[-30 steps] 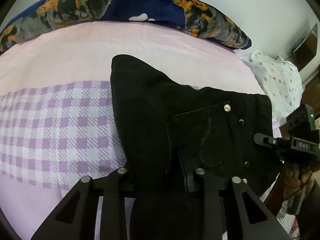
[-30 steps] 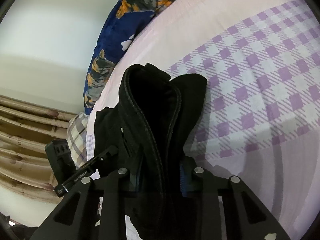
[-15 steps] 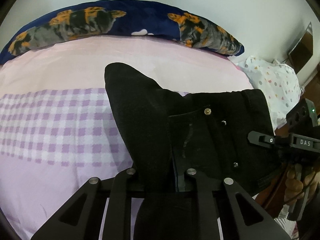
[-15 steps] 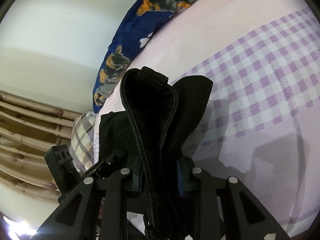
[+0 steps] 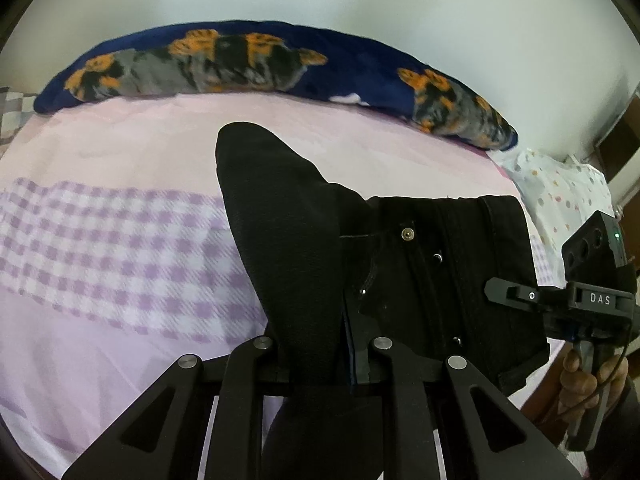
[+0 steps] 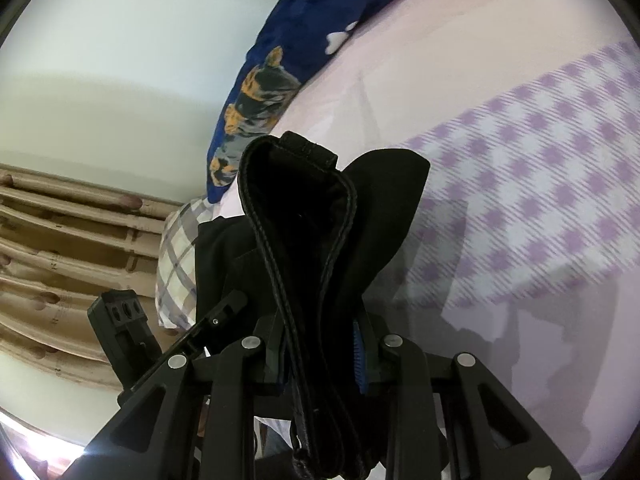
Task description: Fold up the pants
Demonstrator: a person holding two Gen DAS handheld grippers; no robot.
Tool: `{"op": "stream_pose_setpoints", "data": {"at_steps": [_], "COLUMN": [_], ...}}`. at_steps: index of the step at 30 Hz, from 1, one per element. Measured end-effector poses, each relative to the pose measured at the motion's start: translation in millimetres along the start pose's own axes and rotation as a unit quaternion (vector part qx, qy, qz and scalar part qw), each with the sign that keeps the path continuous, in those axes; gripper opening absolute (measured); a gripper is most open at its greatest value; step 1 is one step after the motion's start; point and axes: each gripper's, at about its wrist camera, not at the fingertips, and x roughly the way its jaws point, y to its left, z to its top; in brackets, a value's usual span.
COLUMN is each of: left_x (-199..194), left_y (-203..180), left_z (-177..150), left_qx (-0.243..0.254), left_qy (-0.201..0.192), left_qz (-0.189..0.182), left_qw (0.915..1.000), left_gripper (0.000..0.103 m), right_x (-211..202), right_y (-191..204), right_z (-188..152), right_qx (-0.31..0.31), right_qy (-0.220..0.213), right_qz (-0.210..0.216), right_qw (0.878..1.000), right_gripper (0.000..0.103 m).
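The black pants (image 5: 400, 280) hang in the air above the bed, held up by both grippers at the waist end. My left gripper (image 5: 320, 360) is shut on a fold of the black cloth. My right gripper (image 6: 320, 344) is shut on the waistband (image 6: 296, 216), whose stitched edge loops up in front of the camera. The right gripper also shows at the right of the left wrist view (image 5: 516, 292), clamped on the far edge of the pants. The left gripper's body shows at the lower left of the right wrist view (image 6: 124, 328). The legs of the pants are out of sight below.
The bed has a pink sheet with a purple checked band (image 5: 112, 248). A long navy pillow with orange and grey dogs (image 5: 260, 64) lies along the wall. A white dotted cloth (image 5: 560, 184) lies at the right. A checked pillow (image 6: 176, 256) and curtains (image 6: 60, 248) are at the left.
Both grippers have lifted the pants higher off the bed. The bed looks farther away and more wall shows. Both grips are unchanged.
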Motion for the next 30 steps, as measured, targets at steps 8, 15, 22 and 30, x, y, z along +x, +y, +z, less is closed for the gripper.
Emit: {"op": "stream_pose_setpoints", "data": {"at_steps": [8, 15, 22, 30], "left_x": [13, 33, 52, 95], "left_y": [25, 37, 53, 78], "left_z": [42, 83, 112, 107], "left_qx": [0.002, 0.006, 0.005, 0.011], "left_qy": [-0.012, -0.022, -0.033, -0.017], "left_qz": [0.013, 0.028, 0.04, 0.095], "left_qw": [0.9998, 0.9993, 0.9986, 0.9952], "left_gripper": [0.017, 0.017, 0.017, 0.028], "right_x": [29, 55, 74, 94], "right_y": [13, 21, 26, 5], "right_z": [36, 83, 114, 119], "right_qx": [-0.003, -0.011, -0.023, -0.023], "right_qy": [0.001, 0.0, -0.005, -0.024], "right_qz": [0.007, 0.003, -0.005, -0.079], "right_qw": [1.0, 1.0, 1.0, 0.996], "right_gripper": [0.024, 0.024, 0.024, 0.027]}}
